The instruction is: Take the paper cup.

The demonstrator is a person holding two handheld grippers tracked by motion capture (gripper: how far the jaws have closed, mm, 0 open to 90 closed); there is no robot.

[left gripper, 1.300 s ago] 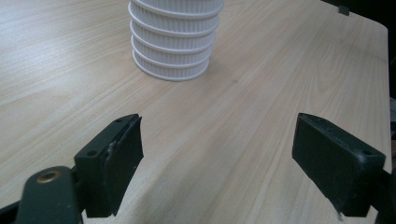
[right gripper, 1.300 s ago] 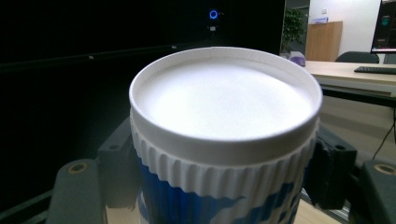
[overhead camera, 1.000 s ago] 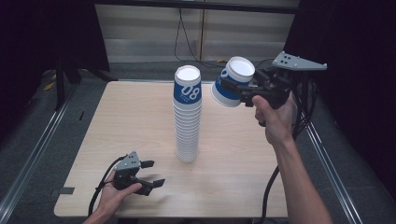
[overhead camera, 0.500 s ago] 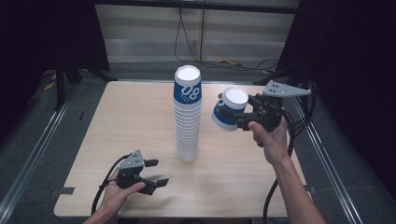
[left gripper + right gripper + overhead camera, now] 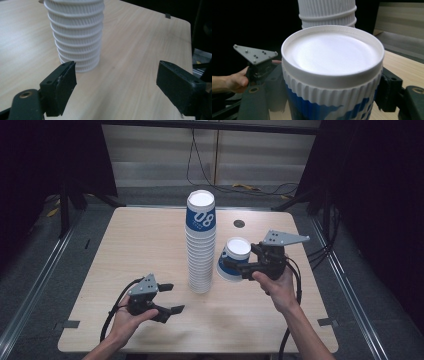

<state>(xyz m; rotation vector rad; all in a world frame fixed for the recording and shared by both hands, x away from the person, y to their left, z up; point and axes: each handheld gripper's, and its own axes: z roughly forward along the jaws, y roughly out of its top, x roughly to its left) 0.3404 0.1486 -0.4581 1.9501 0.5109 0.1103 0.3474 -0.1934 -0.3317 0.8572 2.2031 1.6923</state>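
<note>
One paper cup, upside down, white base up, blue print on the wall; clamped across its ribbed wall by the right gripper, just beside the tall cup stack. Likely light, thin-walled, easily crushed: best held gently near the stiffer base rim. Left gripper: jaws wide apart, empty, low over the table near the stack's foot.
</note>
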